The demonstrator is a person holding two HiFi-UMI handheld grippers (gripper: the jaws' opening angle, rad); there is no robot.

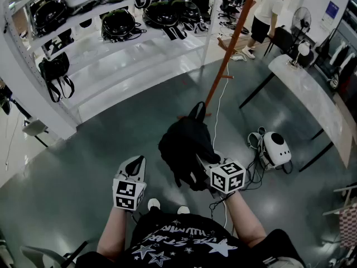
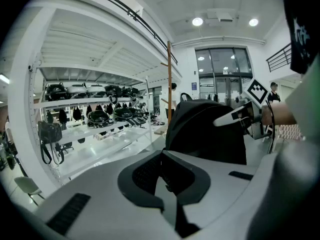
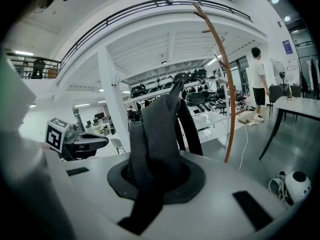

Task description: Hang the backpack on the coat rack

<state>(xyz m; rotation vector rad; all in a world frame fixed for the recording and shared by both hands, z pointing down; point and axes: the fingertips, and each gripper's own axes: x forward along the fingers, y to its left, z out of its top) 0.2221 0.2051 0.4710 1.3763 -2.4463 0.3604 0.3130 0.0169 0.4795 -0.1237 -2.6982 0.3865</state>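
Jaws of the right gripper point(image 3: 155, 176) are clamped on a dark woven webbing strap point(image 3: 152, 129) of the black fabric backpack point(image 1: 184, 147). The backpack hangs from them clear of the grey polished floor point(image 1: 106, 144), near the slim orange-brown wooden coat rack point(image 1: 226, 60). Jaws of the left gripper point(image 2: 162, 179) are together with nothing between them, just left of the backpack.

Glossy grey floor point(image 1: 83, 166), white shelving point(image 1: 111, 54) (black gear point(image 1: 117, 24) on it) — marble-topped table point(image 1: 312, 96), ceiling spotlights point(image 2: 198, 21)
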